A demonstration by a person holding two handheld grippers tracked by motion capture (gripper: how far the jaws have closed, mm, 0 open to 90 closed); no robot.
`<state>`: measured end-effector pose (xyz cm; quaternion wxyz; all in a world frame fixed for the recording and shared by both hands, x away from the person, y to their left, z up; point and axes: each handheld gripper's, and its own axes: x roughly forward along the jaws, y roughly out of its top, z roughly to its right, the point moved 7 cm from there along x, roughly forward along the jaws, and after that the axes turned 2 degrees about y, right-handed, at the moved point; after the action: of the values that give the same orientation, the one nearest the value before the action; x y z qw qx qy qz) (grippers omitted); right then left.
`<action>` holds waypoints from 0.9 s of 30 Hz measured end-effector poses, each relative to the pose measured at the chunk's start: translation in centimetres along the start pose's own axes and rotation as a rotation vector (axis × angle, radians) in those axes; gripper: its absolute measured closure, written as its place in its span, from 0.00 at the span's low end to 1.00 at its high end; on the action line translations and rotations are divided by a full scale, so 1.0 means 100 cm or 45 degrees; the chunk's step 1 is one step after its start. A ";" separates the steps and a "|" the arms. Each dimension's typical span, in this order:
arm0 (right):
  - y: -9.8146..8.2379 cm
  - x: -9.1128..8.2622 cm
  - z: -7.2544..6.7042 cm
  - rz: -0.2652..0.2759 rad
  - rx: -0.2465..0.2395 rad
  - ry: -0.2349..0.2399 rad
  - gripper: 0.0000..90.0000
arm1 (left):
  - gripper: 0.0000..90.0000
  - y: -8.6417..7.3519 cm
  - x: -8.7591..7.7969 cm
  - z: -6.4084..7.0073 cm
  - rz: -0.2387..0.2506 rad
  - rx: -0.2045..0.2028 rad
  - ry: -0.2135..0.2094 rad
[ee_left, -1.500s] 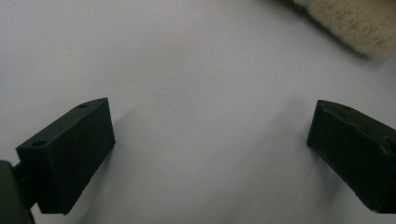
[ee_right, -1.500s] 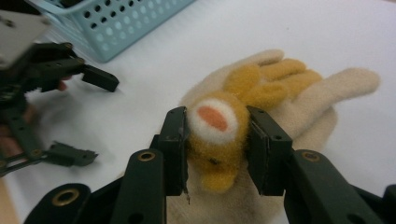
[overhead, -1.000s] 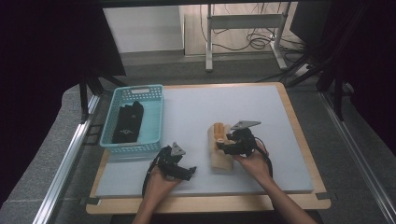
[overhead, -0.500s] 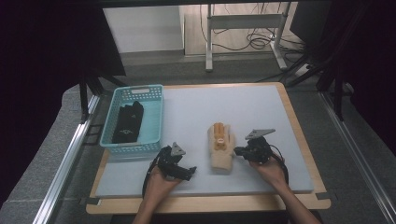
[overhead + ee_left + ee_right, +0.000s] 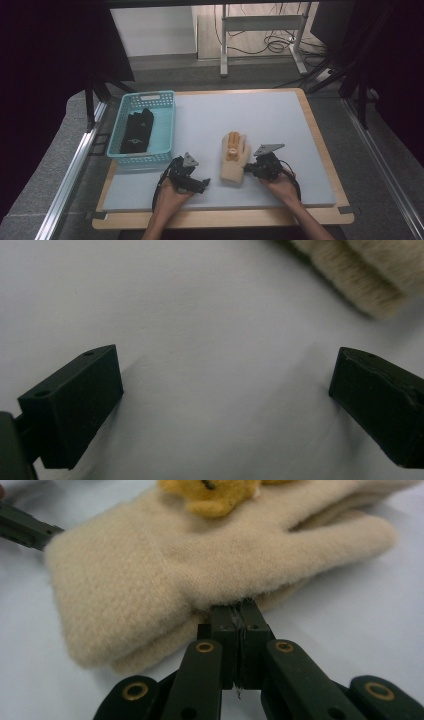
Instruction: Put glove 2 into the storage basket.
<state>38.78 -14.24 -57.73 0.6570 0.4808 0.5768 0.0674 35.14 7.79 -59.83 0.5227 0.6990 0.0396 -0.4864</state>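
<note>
A beige fuzzy glove [image 5: 235, 159] with an orange patch [image 5: 233, 146] lies flat on the white mat, fingers pointing away from me. My right gripper [image 5: 248, 169] sits low at the glove's right edge. In the right gripper view its jaws [image 5: 240, 617] have just closed together, and their tips pinch the edge of the glove [image 5: 200, 560] just below the thumb. My left gripper [image 5: 202, 184] rests on the mat left of the glove's cuff. It [image 5: 225, 405] is open with only bare mat between the jaws, and the glove [image 5: 360, 275] lies beyond them.
A turquoise basket [image 5: 166, 150] stands at the mat's left edge with black gloves [image 5: 137, 131] inside. The white mat [image 5: 270, 115] lies on a wooden board, and the far half of it is bare. Table legs and cables are beyond the far edge.
My right gripper moved from over the glove down to its right side, and its jaws went from wide open to shut. The left gripper kept still.
</note>
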 end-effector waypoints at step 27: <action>0.029 0.035 -0.031 -0.010 -0.108 0.004 0.85 | 0.01 -0.011 -0.010 -0.011 -0.013 -0.014 0.023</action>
<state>38.69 -8.75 -57.73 0.6762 0.4503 0.5761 0.0900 34.71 9.57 -59.91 0.5235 0.7003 0.0505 -0.4826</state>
